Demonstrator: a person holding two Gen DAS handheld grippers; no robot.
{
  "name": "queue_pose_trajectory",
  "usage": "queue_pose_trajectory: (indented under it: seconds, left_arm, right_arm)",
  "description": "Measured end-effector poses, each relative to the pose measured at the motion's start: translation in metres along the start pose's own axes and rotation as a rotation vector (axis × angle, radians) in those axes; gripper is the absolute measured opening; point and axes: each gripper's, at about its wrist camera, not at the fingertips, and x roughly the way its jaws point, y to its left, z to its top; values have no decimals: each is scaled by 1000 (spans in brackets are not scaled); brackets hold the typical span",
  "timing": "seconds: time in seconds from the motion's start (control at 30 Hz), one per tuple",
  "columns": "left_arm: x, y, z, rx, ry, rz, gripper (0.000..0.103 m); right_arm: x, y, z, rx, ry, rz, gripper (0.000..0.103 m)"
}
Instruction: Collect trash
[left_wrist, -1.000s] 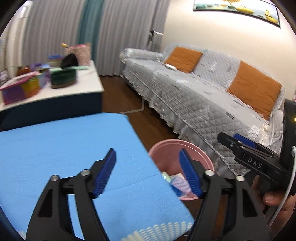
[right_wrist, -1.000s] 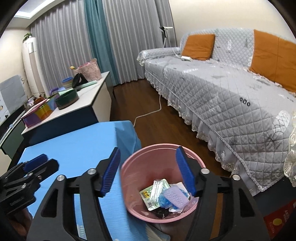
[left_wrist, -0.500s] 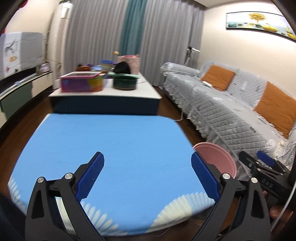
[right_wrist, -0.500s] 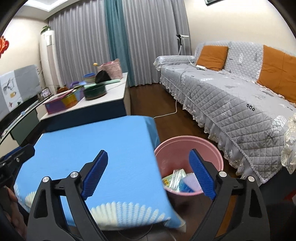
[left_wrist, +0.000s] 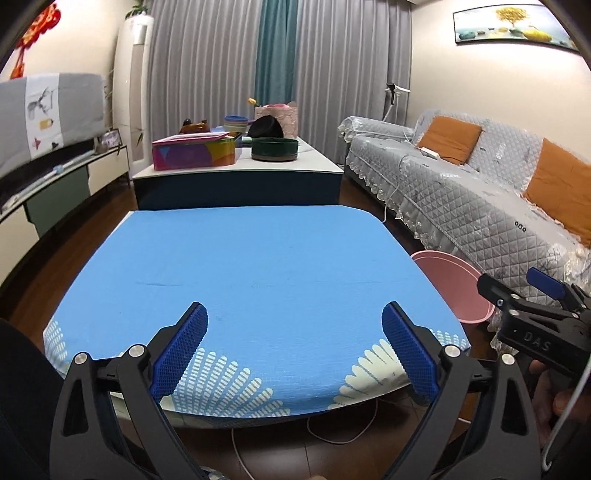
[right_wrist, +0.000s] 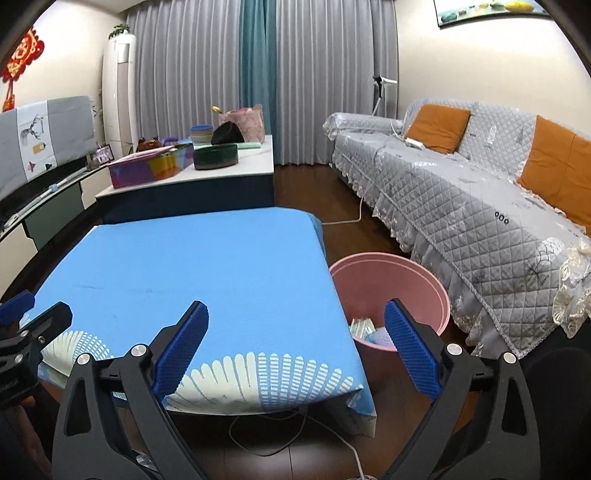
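A pink bin (right_wrist: 391, 280) stands on the floor at the right side of the blue-clothed table (right_wrist: 192, 273); wrappers (right_wrist: 365, 328) lie inside it. In the left wrist view the bin (left_wrist: 452, 284) shows partly behind the table (left_wrist: 251, 266). My left gripper (left_wrist: 295, 347) is open and empty, held back over the table's near edge. My right gripper (right_wrist: 295, 347) is open and empty, near the table's front right corner, short of the bin. The right gripper also shows in the left wrist view (left_wrist: 532, 295). No trash shows on the table.
A grey quilted sofa (right_wrist: 480, 192) with orange cushions runs along the right. A white-topped coffee table (left_wrist: 236, 170) with a colourful box and bowls stands beyond the blue table. A TV stand (left_wrist: 55, 170) is at left. White cables (right_wrist: 295, 424) lie on the floor.
Both grippers have drawn back and up from the bin to the table's near edge. Their jaws have opened wider. The bin now lies further off to the right.
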Motion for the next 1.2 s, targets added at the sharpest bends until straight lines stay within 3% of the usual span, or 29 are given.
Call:
queue_pose_trajectory:
  seconds: [0.43,1.2]
  left_arm:
    - [7,6,-3,-42,39,40,92]
    - [16,6,-6,-65,78,35,92]
  right_arm:
    - [8,-2,-5,-9,24,-19,94]
    - [10,-2,-5,-13,26,-18,94]
